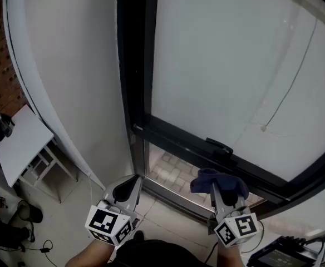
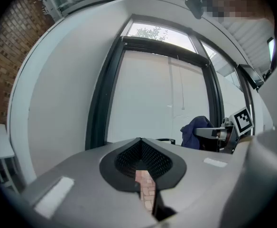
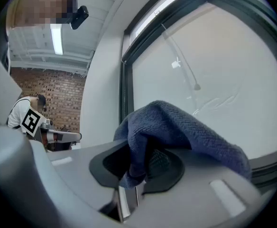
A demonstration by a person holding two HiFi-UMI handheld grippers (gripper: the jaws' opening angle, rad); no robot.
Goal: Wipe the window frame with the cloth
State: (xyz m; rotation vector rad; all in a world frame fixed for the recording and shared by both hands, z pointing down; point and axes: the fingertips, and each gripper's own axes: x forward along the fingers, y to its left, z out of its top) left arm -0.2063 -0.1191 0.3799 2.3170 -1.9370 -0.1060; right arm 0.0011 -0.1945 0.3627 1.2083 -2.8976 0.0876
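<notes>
Cloth (image 3: 186,127) tight in R tongs (image 3: 137,170); L tongs (image 2: 139,142) closed, empty.

Open air lies between the left gripper (image 1: 132,183), the right gripper (image 1: 217,192) and the dark window frame (image 1: 133,65), so either can pass straight forward. The frame's horizontal rail (image 1: 176,139) crosses ahead of both, and a black handle (image 1: 218,146) juts from it just above the cloth (image 1: 204,179) in the right gripper. Left of the frame's upright, a white curved wall (image 1: 68,77) closes off that side. A thin cord (image 1: 293,77) hangs before the frosted pane (image 1: 218,49), up to the right. A white table (image 1: 20,143) stands well apart at lower left. A black device (image 1: 279,255) crowds the lower right corner, near the right gripper.
</notes>
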